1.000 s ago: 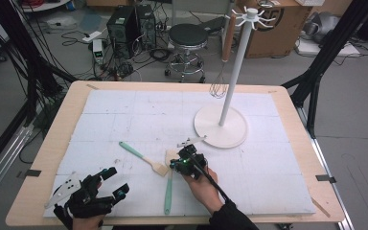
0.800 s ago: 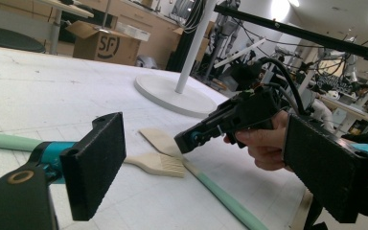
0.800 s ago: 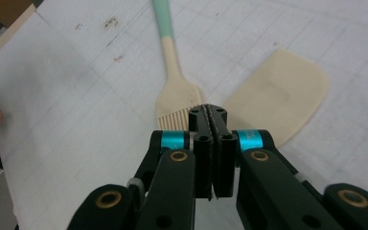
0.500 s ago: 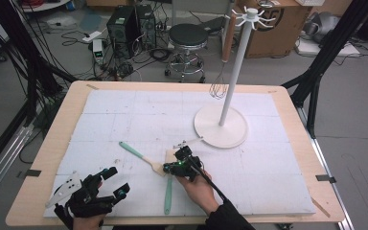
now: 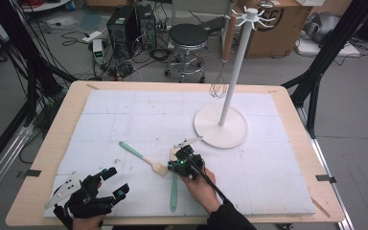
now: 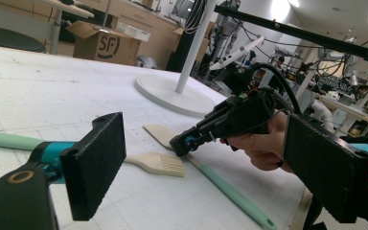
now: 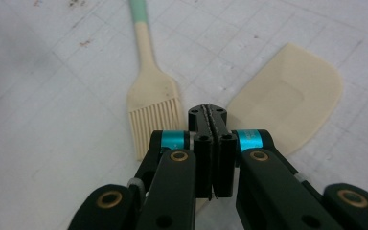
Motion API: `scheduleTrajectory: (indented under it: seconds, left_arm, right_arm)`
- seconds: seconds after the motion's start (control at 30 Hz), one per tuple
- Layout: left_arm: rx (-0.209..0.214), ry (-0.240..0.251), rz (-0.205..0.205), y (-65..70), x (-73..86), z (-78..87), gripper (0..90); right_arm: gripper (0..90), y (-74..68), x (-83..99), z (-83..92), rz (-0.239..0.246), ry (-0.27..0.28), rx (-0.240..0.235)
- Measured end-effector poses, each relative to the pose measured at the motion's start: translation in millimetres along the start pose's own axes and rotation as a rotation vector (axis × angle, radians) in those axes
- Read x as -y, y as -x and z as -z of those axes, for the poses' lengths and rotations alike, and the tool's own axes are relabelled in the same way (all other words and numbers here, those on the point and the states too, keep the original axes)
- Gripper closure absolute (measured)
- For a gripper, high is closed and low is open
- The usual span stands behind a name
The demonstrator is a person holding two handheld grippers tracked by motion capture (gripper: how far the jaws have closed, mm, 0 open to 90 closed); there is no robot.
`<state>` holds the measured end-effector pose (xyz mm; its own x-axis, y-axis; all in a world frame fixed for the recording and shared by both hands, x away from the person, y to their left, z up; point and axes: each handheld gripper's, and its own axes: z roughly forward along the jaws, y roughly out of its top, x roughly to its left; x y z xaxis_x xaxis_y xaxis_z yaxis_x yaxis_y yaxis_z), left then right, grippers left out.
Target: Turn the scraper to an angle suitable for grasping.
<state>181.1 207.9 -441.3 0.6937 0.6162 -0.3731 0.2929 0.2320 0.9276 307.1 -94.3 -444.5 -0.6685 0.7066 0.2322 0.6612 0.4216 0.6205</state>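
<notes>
1. The right gripper (image 5: 184, 160) is near the middle of the table (image 5: 43, 158), tipped down over two kitchen tools. In the right gripper view its jaws are pressed flat together with nothing I can see between them, so it is clenched on air rather than carrying anything.

2. Just under its tips lies the spatula (image 7: 292, 96), cream blade flat on the white mat, its green handle running back toward the person. The jaws hang over the neck where blade meets handle; whether they actually touch it I can't make out from here.

3. The pastry brush (image 7: 151, 103) lies just beside the spatula, bristles pointing at the gripper, its green handle angled off toward the far left. The two heads nearly meet, which may be why the gripper comes in closed and narrow: to nudge or line up before opening.

4. The left gripper (image 5: 110, 184) rests at the near left corner, well apart from the tools, jaws spread wide and empty, seemingly waiting its turn.

5. Beyond stands the white rack (image 5: 230, 91) on its round base, with a whisk (image 5: 218, 86) hanging from a top hook. That looks like where these tools are meant to go, handles up.
</notes>
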Motion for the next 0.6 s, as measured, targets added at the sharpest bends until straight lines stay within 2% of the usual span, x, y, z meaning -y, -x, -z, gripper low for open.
scheduleTrajectory:
  seconds: [0.17, 0.3, 0.37, 0.53, 0.6]
  left_arm:
    - [0.002, -0.001, 0.000, 0.1, 0.1, 0.3, 15.8]
    - [0.000, 0.000, 0.001, -0.3, 0.1, 0.1, 15.9]
    - [0.001, -0.003, -0.001, -0.4, 0.1, 0.1, 15.8]
    - [0.002, -0.005, 0.001, -0.4, 0.3, -1.0, 15.8]
    - [0.003, -0.005, 0.000, -0.1, 0.3, -1.4, 15.9]
  right_arm:
    - [89.3, 6.1, 0.8, 3.1, 0.015, 0.012, 0.069]
    - [89.3, 16.3, 3.3, 7.9, -0.021, 0.025, 0.088]
    - [89.2, 21.3, 6.1, 10.9, -0.045, 0.038, 0.065]
    - [89.5, 27.3, 19.8, 23.9, -0.053, 0.077, 0.018]
    - [89.6, 31.3, 27.2, 30.5, -0.081, 0.087, -0.011]
